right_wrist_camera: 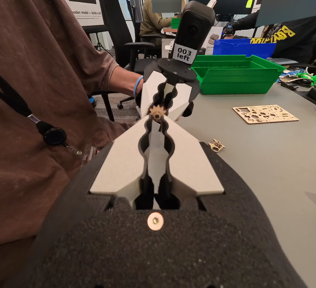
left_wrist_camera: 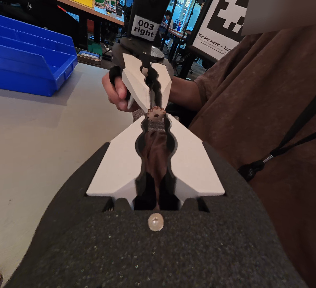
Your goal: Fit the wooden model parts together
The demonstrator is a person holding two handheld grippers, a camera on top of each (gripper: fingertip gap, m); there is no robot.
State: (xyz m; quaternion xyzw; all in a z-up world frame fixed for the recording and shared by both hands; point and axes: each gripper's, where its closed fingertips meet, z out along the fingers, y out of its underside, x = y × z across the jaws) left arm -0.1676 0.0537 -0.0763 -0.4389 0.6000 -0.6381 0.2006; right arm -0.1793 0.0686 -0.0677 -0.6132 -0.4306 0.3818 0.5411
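- The left gripper (left_wrist_camera: pixel 156 114) and right gripper (right_wrist_camera: pixel 156 115) meet tip to tip in the air above the grey worktop (right_wrist_camera: pixel 256 168).
- A small wooden gear (left_wrist_camera: pixel 156 114) sits between the left fingers (left_wrist_camera: pixel 136 131), which clench it.
- The right fingers (right_wrist_camera: pixel 136 131) close on a thin wooden piece (left_wrist_camera: pixel 151 97) touching the gear.
- A punched wooden sheet (right_wrist_camera: pixel 265 113) and a loose wooden part (right_wrist_camera: pixel 216 145) lie on the worktop, near a green bin (right_wrist_camera: pixel 236 76).

Printed white label (left_wrist_camera: pixel 143 29) on camera housing of right gripper (left_wrist_camera: pixel 156 107). Second label (right_wrist_camera: pixel 183 54) on left gripper (right_wrist_camera: pixel 157 107) housing. Marker poster (left_wrist_camera: pixel 222 15): caption line under pattern. Black shirt (right_wrist_camera: pixel 273 36): yellow lettering. Wording not reproduced.
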